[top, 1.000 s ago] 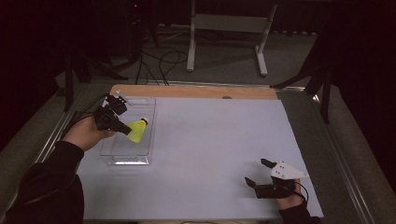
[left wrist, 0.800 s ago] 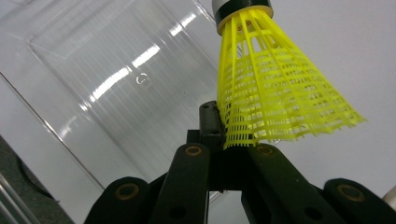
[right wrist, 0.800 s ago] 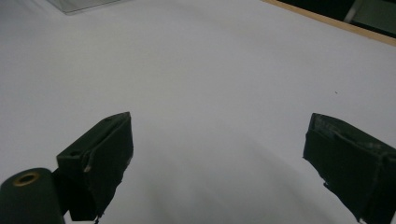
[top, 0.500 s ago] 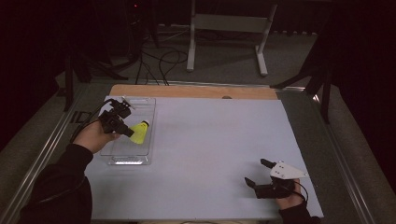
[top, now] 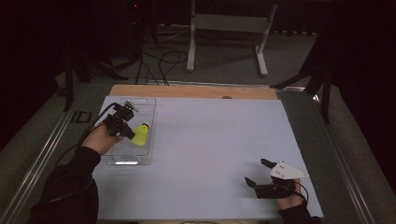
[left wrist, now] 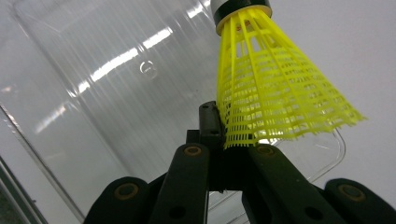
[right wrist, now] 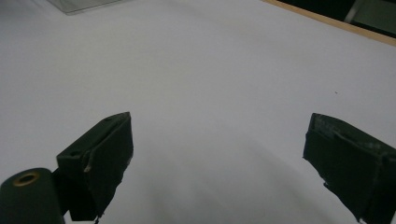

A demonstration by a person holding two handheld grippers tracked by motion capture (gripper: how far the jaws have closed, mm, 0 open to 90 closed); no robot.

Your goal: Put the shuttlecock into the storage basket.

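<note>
A yellow plastic shuttlecock (top: 140, 134) with a white and black cork tip hangs low over a clear plastic tray (top: 142, 105) at the table's left. My left gripper (top: 129, 133) is shut on the rim of its skirt. In the left gripper view the shuttlecock (left wrist: 275, 93) points tip up and away from the jaws, and my left gripper (left wrist: 224, 135) pinches the lower edge of the mesh above the tray (left wrist: 116, 93). At the near right of the table my right gripper (top: 256, 171) rests open. Its fingers (right wrist: 107, 154) stand wide apart over the bare white surface, with nothing between them.
The white tabletop (top: 210, 140) stretches between the two hands. A wooden strip (top: 196, 92) runs along the far edge. Beyond it stand a metal stand (top: 229, 23) and cables (top: 163, 60) on the floor. Metal rails flank the table.
My left hand has sunk with the shuttlecock, bringing it lower over the tray. The right hand has not moved.
</note>
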